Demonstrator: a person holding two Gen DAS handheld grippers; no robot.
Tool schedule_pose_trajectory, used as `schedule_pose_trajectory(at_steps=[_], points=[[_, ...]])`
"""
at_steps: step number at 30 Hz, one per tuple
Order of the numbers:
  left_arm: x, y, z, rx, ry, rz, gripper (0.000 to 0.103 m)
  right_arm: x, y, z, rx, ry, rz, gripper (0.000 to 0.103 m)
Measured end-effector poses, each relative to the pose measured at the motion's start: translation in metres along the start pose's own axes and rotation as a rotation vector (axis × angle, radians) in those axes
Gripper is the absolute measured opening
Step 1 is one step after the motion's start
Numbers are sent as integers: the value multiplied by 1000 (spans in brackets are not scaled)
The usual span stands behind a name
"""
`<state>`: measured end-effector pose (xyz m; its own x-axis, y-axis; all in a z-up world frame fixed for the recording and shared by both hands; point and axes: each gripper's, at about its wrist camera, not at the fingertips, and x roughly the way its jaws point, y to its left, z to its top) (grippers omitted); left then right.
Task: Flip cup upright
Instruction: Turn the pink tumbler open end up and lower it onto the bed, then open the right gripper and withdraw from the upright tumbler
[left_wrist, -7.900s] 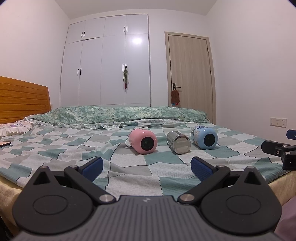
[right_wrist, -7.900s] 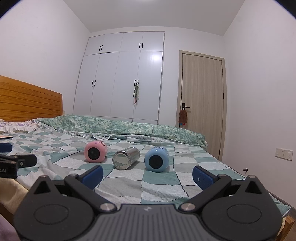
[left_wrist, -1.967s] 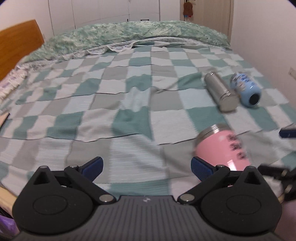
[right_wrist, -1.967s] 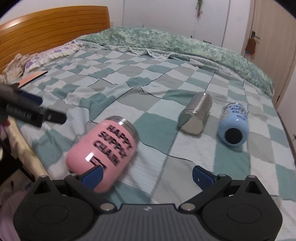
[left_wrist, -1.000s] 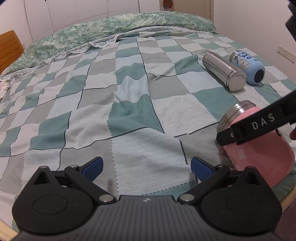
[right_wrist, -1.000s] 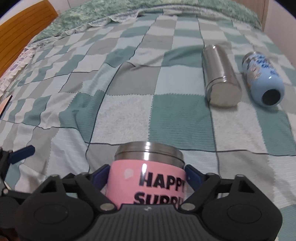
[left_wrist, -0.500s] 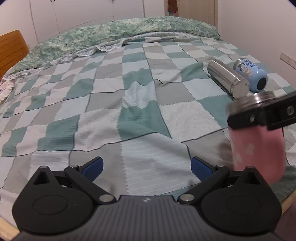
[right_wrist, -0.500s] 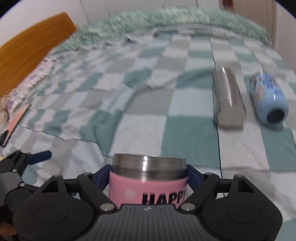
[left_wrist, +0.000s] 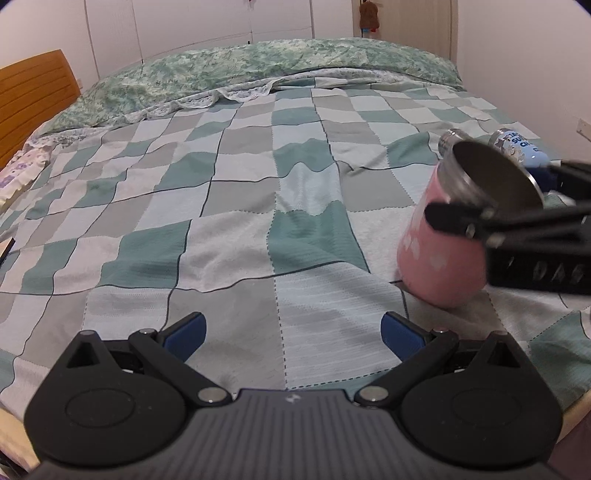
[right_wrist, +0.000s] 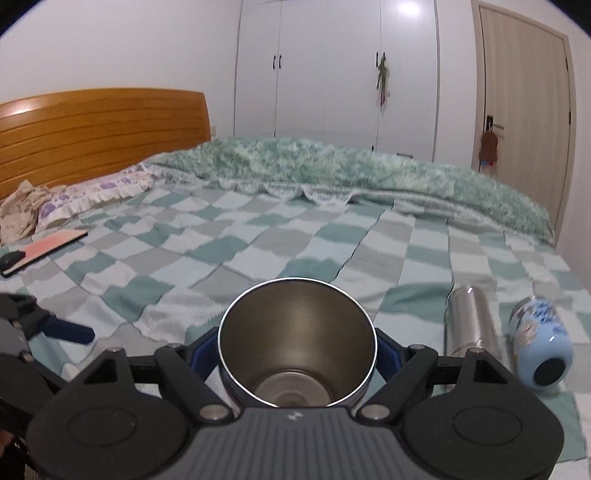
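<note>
**Pink cup now mouth-up in the right gripper, base on the quilt**

Right gripper (right_wrist: 297, 350): blue-padded fingers closed on the pink steel-lined tumbler cup (left_wrist: 448, 236), one pad on each side just under the steel rim. The right wrist view looks straight down into the open mouth to the bare metal floor inside. No liquid, nothing inside.

Change since a second ago: the cup was then tipped forward in the same grip, its pink lettered side facing the camera. Half a second ago it was nearly level with the rim. Now the mouth points up. So the flip itself reads as done for this cup.

Position: near the foot-side edge of the green-and-grey checked bed quilt (left_wrist: 236, 206). From the left wrist view the base appears to touch the fabric, and the body leans a little, rim tilted toward the left camera. Not fully plumb yet. Some motion blur on the right gripper there.

Left gripper (left_wrist: 291, 332): fingers spread wide, holding nothing, hovering low over the quilt to the left of the cup, well apart from it.

Beyond the cup, lying on their sides side by side: a plain stainless steel cylinder bottle (right_wrist: 471, 319) and a light blue printed cup (right_wrist: 541, 347), its dark mouth facing the foot of the bed. Both untouched.

Judgement: what remains here is settling the base flat and letting go. The soft, rumpled quilt is poor footing; a lean at release could tip the cup back over.
</note>
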<state>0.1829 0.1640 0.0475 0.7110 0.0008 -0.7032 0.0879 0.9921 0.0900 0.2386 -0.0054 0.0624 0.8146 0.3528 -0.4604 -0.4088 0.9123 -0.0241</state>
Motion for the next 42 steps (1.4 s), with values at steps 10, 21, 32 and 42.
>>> schedule_pose_trajectory(at_steps=[10, 21, 32, 42], points=[[4, 1, -1, 1, 9, 6, 103, 7, 8, -11, -46, -2, 8, 83], [-7, -2, -1, -15, -12, 4, 103, -16, -11, -7, 24, -44, 77, 99], [-66, -43, -18, -49, -118, -63, 103, -106, -49, -35, 36, -197, 30, 103], [-104, -101, -51, -82, -234, -168, 103, -183, -89, -102, 64, -251, -68, 103]])
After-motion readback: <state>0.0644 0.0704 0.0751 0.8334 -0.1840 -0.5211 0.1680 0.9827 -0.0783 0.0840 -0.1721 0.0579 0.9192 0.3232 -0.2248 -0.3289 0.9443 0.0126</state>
